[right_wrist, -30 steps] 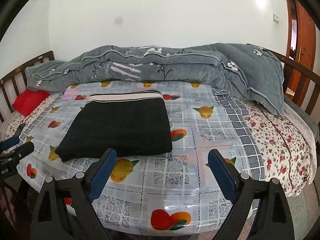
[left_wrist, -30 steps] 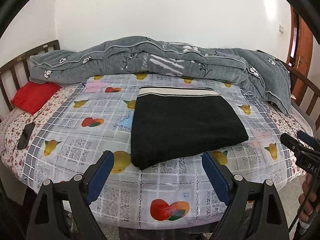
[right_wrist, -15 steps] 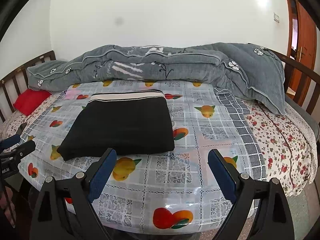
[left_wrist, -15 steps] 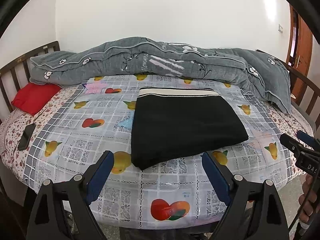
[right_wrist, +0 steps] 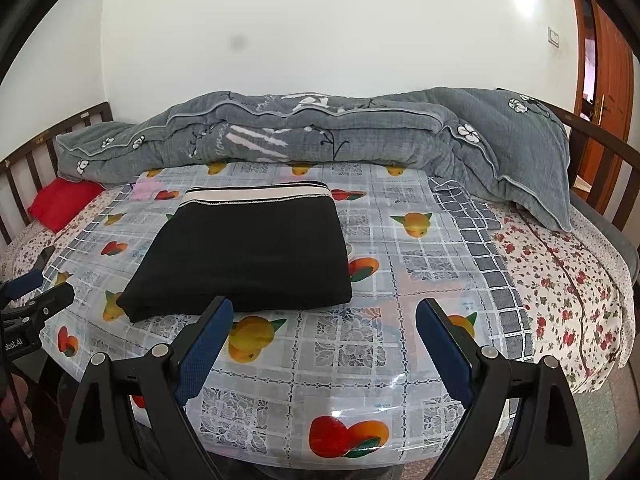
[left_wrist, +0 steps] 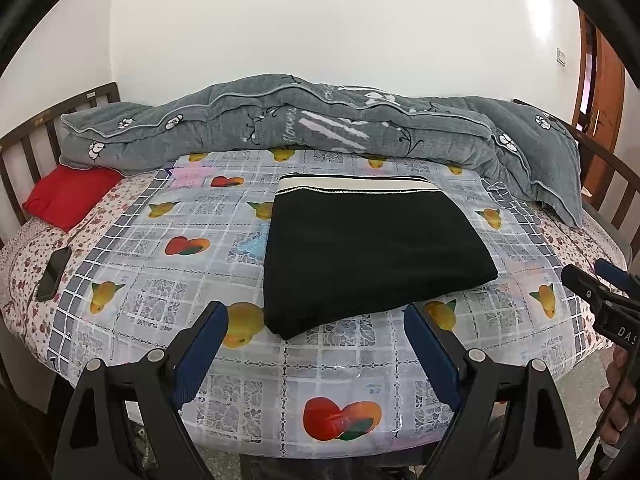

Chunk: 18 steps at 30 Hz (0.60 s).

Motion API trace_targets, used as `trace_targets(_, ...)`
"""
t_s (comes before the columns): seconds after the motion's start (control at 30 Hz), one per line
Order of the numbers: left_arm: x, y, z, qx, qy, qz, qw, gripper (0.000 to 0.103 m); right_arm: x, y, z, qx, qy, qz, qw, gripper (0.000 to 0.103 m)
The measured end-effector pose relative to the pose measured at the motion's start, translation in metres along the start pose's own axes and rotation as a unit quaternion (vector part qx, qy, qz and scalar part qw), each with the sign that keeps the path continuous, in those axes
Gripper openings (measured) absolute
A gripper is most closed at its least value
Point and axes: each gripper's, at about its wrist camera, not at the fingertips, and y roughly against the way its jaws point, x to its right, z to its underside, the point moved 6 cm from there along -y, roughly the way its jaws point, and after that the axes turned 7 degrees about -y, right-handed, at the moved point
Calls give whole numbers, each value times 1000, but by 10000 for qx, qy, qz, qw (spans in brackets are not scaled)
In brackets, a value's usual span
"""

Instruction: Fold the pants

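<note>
Both grippers wide & empty, pants (left_wrist: 372, 252) folded flat just ahead of left gripper (left_wrist: 316, 336), ahead-left of right gripper (right_wrist: 324, 332) — looks done, so keep clear, don't snag fabric.

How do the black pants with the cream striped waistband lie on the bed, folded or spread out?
Folded. The black pants with the cream striped waistband form one compact rectangle, the waistband along the far edge, no legs showing.
</note>
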Motion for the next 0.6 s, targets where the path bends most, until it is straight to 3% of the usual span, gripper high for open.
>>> trace_targets(0.6,-3,2,-1,27,4,9,10000,89,-3,5,-1,42,34,-34,10000,92)
